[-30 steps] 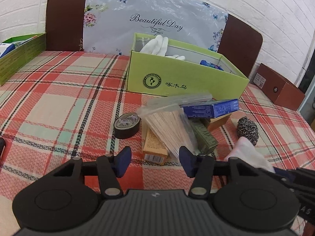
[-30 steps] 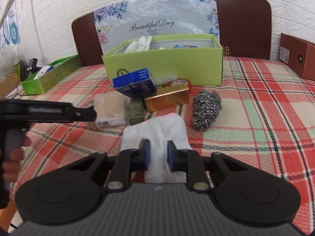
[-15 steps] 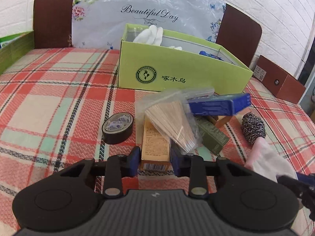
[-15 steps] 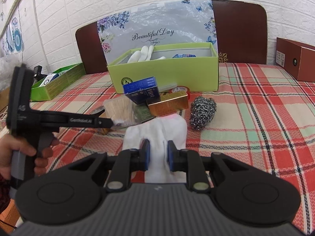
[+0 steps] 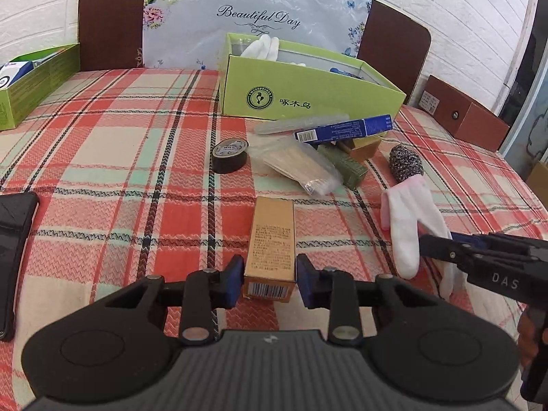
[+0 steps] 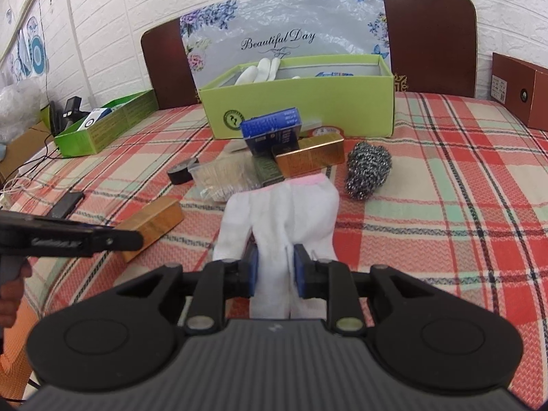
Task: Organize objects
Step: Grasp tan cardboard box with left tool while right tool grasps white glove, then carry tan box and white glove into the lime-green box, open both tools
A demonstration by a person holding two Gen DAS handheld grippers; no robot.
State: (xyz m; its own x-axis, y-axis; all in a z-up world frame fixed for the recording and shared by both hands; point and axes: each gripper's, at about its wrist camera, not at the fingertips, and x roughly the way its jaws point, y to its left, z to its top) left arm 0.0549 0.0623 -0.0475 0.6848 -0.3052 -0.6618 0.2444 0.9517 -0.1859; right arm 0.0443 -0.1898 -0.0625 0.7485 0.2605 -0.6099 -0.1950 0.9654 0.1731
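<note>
My left gripper is shut on a gold box, held clear of the pile; the box also shows in the right wrist view. My right gripper is shut on a white glove with a pink cuff, which also shows in the left wrist view. A green open box stands at the back with white gloves inside. In front of it lie a blue box, a bag of wooden sticks, black tape, a steel scourer and another gold box.
A second green box stands at the far left. A black phone lies at the left edge. A brown box sits at the right. The plaid tablecloth covers the table. A floral bag leans on the chairs behind.
My left gripper closed on the gold box and pulled it back out of the pile toward me. My right gripper kept its hold on the white glove and lifted it slightly.
</note>
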